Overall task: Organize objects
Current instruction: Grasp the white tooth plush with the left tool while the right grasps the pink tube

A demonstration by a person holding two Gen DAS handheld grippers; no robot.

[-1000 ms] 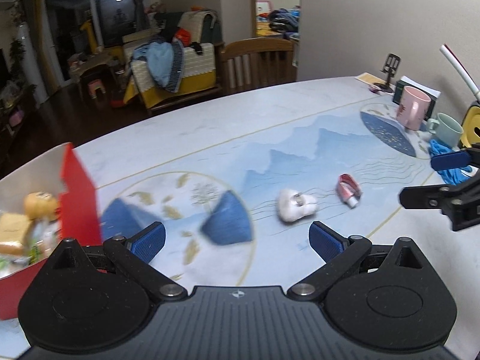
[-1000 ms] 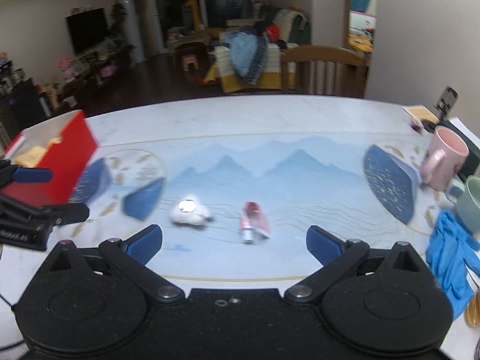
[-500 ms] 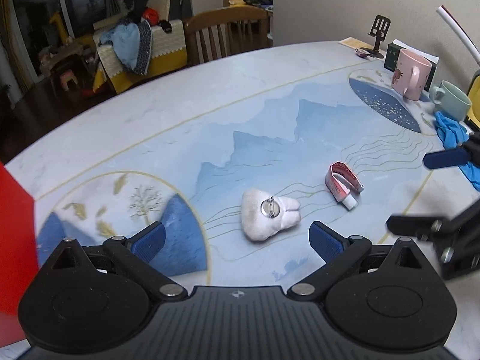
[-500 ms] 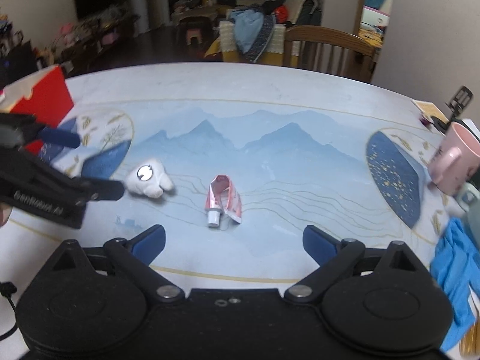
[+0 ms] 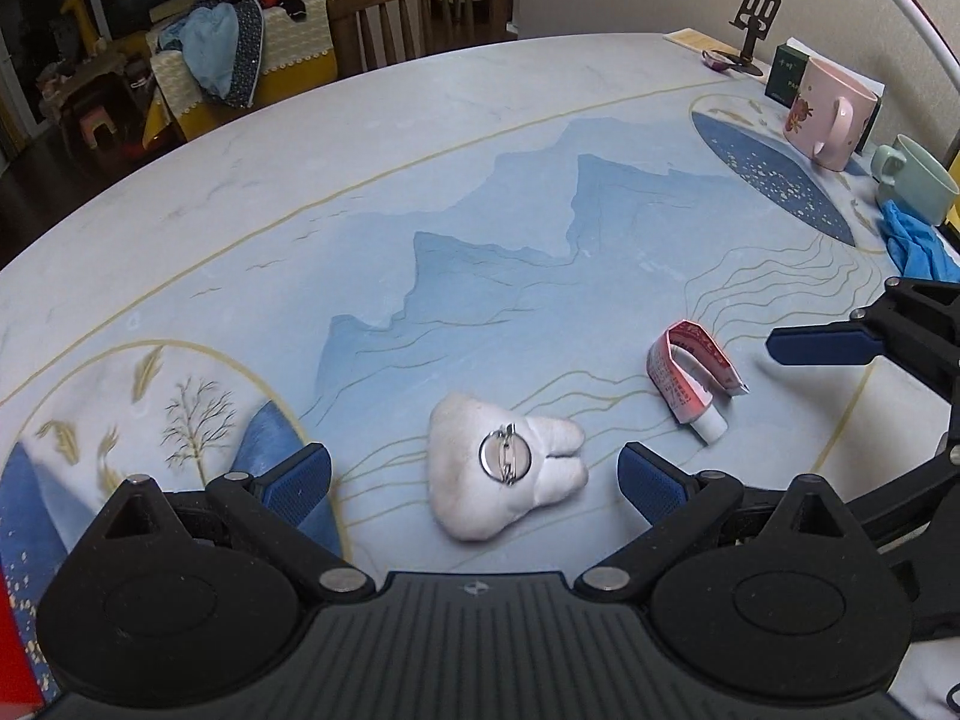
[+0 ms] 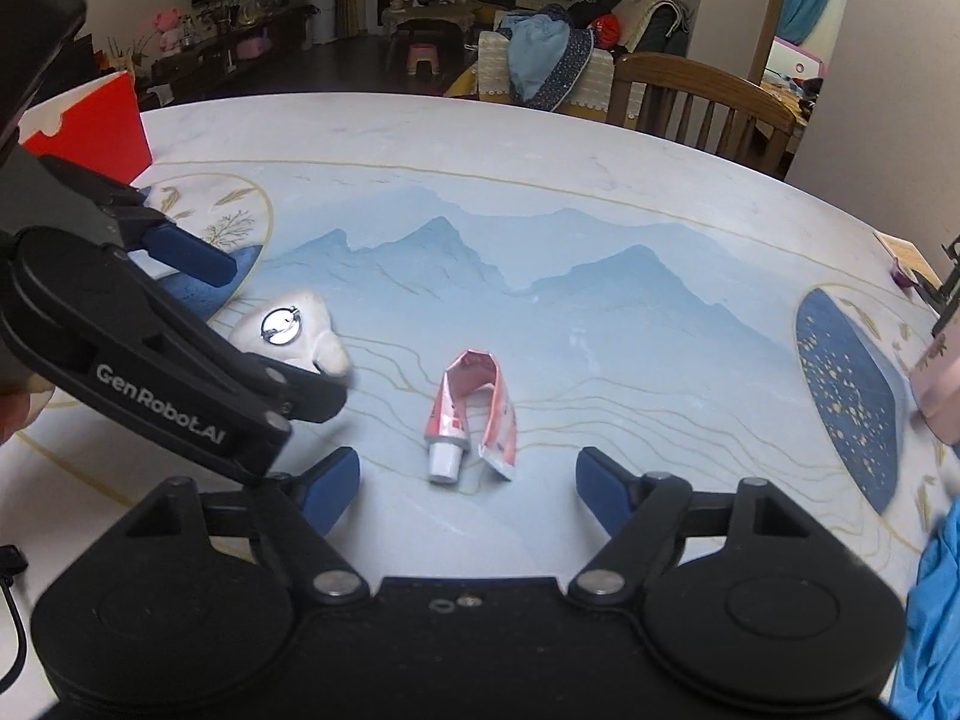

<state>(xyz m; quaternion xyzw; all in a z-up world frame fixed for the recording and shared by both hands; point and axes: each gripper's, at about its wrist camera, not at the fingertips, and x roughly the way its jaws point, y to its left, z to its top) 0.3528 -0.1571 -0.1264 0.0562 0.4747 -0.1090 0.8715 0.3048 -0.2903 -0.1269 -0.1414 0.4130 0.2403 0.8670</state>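
A white tooth-shaped plush [image 5: 504, 468] with a metal ring on top lies on the table, between the tips of my left gripper [image 5: 474, 480]. That gripper is open and its pads stand clear of the plush on both sides. A folded pink toothpaste tube [image 6: 474, 408] with a white cap lies just ahead of my right gripper [image 6: 468, 489]. Its jaws are closing, and the tube is not touched by the pads. In the left wrist view the tube [image 5: 690, 372] lies to the right of the plush. A red box [image 6: 90, 126] stands at the table's far left.
A pink mug [image 5: 831, 114], a pale green mug [image 5: 918, 180] and a blue cloth [image 5: 915, 240] crowd the right edge by the wall. A black phone stand [image 5: 753, 24] and a small green box stand behind them. A wooden chair [image 5: 420, 6] sits at the far edge.
Both grippers have come down closer to the table. The left one swung right, away from the red box and onto the plush. The right one neared the tube and its jaws narrowed.
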